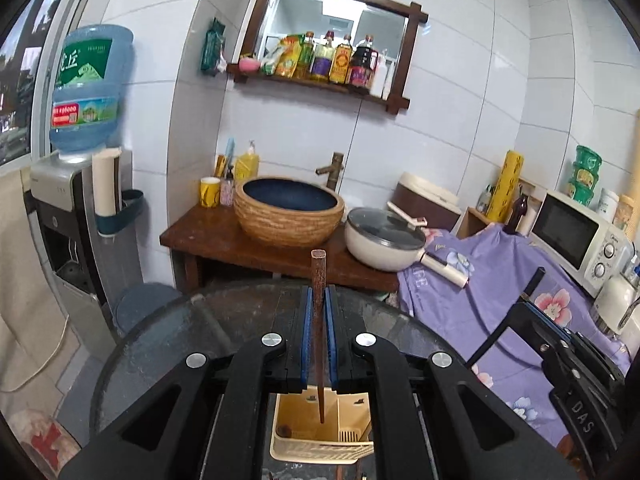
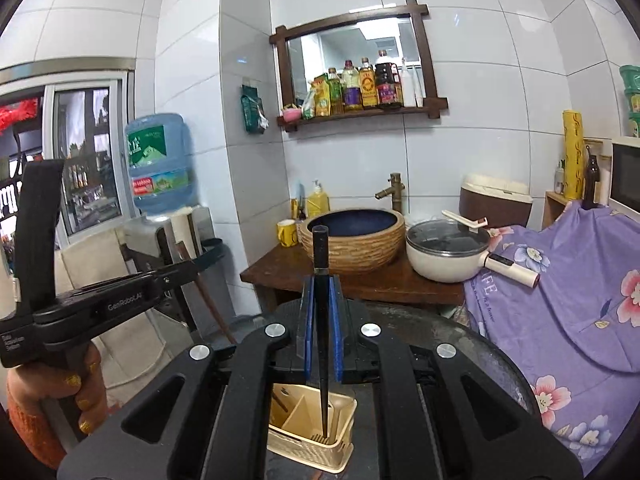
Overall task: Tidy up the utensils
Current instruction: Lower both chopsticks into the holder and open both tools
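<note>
Chopsticks first: we are seeing one brown wooden chopstick (image 1: 319,300) clamped between the blue pads of the left claw (image 1: 319,292), standing nearly upright, its lower tip hanging over the left compartment of the cream utensil holder (image 1: 320,450). We are also noting a black chopstick (image 2: 321,300) pinched the same way in the right claw (image 2: 322,284), its tip dipping into the holder's right compartment (image 2: 340,420) over the slotted base. Both claws are gripping tight on their sticks. The holder is sitting on a dark round glass tabletop (image 1: 180,332). A hand (image 2: 60,400) with glittery yellow nails is gripping the left claw's handle. Beyond the tabletop a wooden stand is carrying a woven basin (image 1: 288,212) and a lidded white pot (image 1: 384,240).
</note>
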The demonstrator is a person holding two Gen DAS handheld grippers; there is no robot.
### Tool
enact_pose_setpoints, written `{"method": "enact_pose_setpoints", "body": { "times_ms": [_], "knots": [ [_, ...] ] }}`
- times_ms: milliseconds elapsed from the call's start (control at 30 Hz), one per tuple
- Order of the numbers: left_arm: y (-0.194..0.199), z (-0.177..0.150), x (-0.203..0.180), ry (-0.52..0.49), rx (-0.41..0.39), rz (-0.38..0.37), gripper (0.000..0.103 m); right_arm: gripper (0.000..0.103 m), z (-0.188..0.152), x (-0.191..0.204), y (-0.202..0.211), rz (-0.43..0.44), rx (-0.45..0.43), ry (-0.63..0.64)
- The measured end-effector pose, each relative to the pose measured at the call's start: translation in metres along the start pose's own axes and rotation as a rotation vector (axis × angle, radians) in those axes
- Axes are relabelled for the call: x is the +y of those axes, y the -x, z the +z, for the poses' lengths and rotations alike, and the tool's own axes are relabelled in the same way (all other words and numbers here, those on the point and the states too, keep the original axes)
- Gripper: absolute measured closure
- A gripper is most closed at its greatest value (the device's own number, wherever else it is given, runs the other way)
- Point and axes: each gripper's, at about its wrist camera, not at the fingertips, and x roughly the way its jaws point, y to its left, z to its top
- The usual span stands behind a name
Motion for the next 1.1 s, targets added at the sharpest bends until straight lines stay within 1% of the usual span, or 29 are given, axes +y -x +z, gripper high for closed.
{"method": "enact_pose_setpoints", "body": {
  "times_ms": [133, 300, 500, 600, 700, 767, 833, 867, 900, 933, 967, 1000, 1033, 1100],
  "knots": [
    [-0.016, -0.021, 0.001, -0.02, 0.052, 0.005, 0.096, 0.095, -0.025, -0.001, -0.02, -0.005, 0.049, -0.001],
    [-0.034, -0.043, 0.006, -0.027, 0.105, 0.01, 0.096, 0.095, -0.048, -0.003, -0.035, -0.007, 0.09, -0.019],
    [-0.049, -0.059, 0.008, -0.038, 0.152, 0.005, 0.096, 0.095, -0.065, -0.012, -0.046, -0.019, 0.13, -0.045],
    [-0.053, -0.065, 0.009, -0.041, 0.16, 0.01, 0.096, 0.095, -0.071, -0.014, -0.049, -0.021, 0.148, -0.051],
    [-0.056, -0.068, 0.01, -0.042, 0.176, 0.0, 0.096, 0.095, -0.076, -0.015, -0.05, -0.026, 0.147, -0.046],
    [-0.055, -0.069, 0.01, -0.041, 0.172, -0.004, 0.096, 0.095, -0.076, -0.016, -0.049, -0.027, 0.144, -0.044],
    [-0.051, -0.068, 0.01, -0.042, 0.16, -0.007, 0.088, 0.095, -0.077, -0.017, -0.047, -0.02, 0.143, -0.047],
    [-0.048, -0.068, 0.01, -0.042, 0.15, -0.009, 0.072, 0.092, -0.076, -0.017, -0.047, -0.018, 0.147, -0.042],
    [-0.042, -0.067, 0.012, -0.033, 0.13, -0.012, 0.052, 0.083, -0.077, -0.016, -0.046, -0.017, 0.148, -0.034],
    [-0.037, -0.067, 0.013, -0.023, 0.11, -0.016, 0.045, 0.075, -0.077, -0.015, -0.044, -0.021, 0.141, -0.03],
    [-0.03, -0.067, 0.014, -0.012, 0.085, -0.018, 0.039, 0.054, -0.078, -0.015, -0.038, -0.032, 0.119, -0.025],
    [-0.024, -0.068, 0.015, -0.007, 0.066, -0.02, 0.034, 0.042, -0.079, -0.016, -0.033, -0.037, 0.104, -0.027],
    [-0.014, -0.072, 0.017, -0.011, 0.048, -0.026, 0.031, 0.042, -0.081, -0.016, -0.025, -0.042, 0.08, -0.031],
    [-0.001, -0.08, 0.02, -0.013, 0.025, -0.027, 0.019, 0.041, -0.083, -0.017, -0.013, -0.045, 0.073, -0.038]
  ]
}}
